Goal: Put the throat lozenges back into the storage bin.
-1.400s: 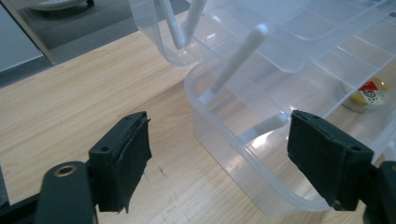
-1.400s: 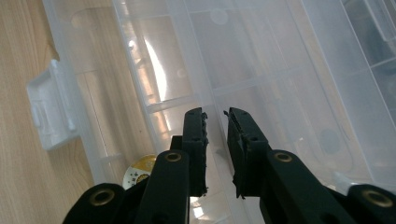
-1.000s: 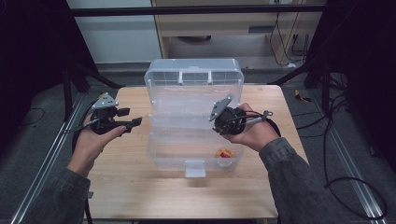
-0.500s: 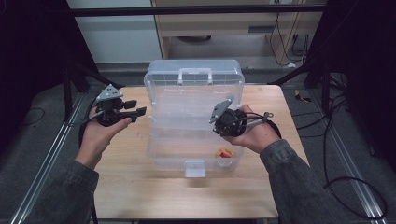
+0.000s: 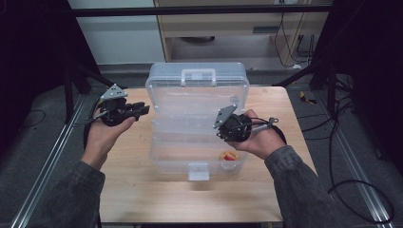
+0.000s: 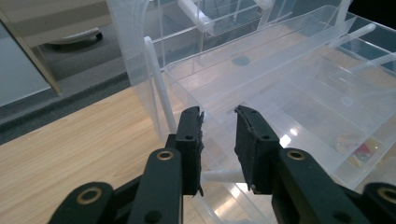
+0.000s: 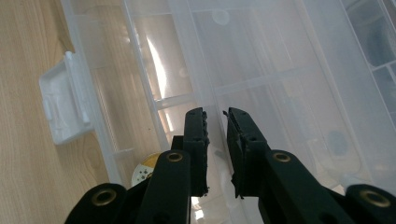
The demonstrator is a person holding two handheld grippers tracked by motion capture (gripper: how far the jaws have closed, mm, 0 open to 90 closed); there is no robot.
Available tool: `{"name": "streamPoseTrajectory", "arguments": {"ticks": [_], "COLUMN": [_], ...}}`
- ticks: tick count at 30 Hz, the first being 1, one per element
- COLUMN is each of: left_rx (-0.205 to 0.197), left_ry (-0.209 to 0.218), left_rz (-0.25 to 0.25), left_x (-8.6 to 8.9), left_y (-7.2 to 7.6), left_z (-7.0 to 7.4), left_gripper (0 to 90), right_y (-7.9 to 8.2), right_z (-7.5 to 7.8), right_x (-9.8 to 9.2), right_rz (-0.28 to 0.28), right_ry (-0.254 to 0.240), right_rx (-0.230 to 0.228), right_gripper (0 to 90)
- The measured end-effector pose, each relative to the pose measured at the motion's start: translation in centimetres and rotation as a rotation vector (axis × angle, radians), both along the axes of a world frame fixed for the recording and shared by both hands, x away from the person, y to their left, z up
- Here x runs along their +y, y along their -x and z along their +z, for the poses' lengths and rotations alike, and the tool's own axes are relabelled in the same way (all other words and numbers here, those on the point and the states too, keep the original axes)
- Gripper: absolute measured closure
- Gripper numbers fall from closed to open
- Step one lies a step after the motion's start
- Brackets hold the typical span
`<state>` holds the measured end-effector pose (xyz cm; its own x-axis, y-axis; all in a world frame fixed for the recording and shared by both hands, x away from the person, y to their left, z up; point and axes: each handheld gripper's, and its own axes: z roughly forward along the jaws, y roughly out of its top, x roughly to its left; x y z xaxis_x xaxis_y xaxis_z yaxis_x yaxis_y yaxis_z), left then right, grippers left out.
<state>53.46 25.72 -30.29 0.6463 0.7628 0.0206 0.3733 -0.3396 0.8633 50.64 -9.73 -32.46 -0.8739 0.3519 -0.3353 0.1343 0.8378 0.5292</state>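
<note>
A clear plastic organiser box [image 5: 166, 161] lies open on the wooden table [image 5: 142, 199], its lid [image 5: 197, 76] raised at the back. A small orange and red piece [image 5: 228, 156] sits in a front right compartment, also in the left gripper view [image 6: 359, 151]. My left gripper [image 5: 142, 110] is held level at the box's left rim [image 6: 154, 70]. Its jaws have just been closing, a gap remains [image 6: 218, 112], and nothing is pressed between them. My right gripper [image 5: 227, 129] hovers over the box's right half, pointing down into the compartments, with its jaws [image 7: 214, 112] nearly together and empty.
The box's white front latch [image 5: 198, 171] faces the person. Bare wood lies to the left of the box and along the front edge. Metal rails [image 5: 43, 171] flank the table. A cabinet [image 5: 228, 28] stands behind it, and cables [image 5: 342, 142] trail on the floor at right.
The left gripper has risen slightly toward the box's left rim and its jaws have narrowed. The right hand and its gripper have not moved.
</note>
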Motion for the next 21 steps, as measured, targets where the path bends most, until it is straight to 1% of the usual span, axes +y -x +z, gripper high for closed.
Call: {"name": "streamPoseTrajectory", "arguments": {"ticks": [1,5,7,10,13,14,15,17,19,21], "left_rx": [-0.005,-0.003,-0.003,0.000,0.008,0.011,0.012,0.020,0.020,0.023], "left_ry": [0.001,-0.002,-0.004,-0.022,-0.018,-0.011,-0.011,-0.010,-0.020,-0.011], "left_rz": [-0.004,-0.005,-0.013,-0.017,-0.014,-0.013,-0.006,-0.008,-0.006,-0.003], "left_x": [-0.04,-0.10,-0.13,-0.24,-0.24,-0.29,-0.28,-0.32,-0.39,-0.43], "left_y": [0.02,-0.03,-0.09,-0.24,-0.36,-0.39,-0.37,-0.38,-0.35,-0.38], "left_z": [-0.03,-0.15,-0.19,-0.37,-0.43,-0.46,-0.43,-0.44,-0.49,-0.54], "left_gripper": [71.8,75.3,79.7,84.2,87.5,88.9,89.2,89.6,89.6,89.6], "right_y": [0.01,0.09,0.10,0.15,0.19,0.20,0.22,0.24,0.27,0.31], "right_z": [-0.01,-0.07,-0.06,-0.08,-0.12,-0.13,-0.14,-0.15,-0.19,-0.23], "right_x": [-0.02,-0.07,-0.06,-0.08,-0.08,-0.08,-0.08,-0.11,-0.13,-0.09], "right_rz": [0.000,0.001,0.000,0.001,0.001,0.001,0.001,0.004,0.005,0.004], "right_ry": [0.000,-0.001,0.002,0.004,0.004,0.004,0.005,0.005,0.006,0.003], "right_rx": [0.000,0.001,-0.001,-0.003,-0.003,-0.002,-0.002,-0.002,-0.004,-0.003], "right_gripper": [78.1,77.9,77.7,77.6,77.5,77.4,77.4,77.4,77.3,77.3]}}
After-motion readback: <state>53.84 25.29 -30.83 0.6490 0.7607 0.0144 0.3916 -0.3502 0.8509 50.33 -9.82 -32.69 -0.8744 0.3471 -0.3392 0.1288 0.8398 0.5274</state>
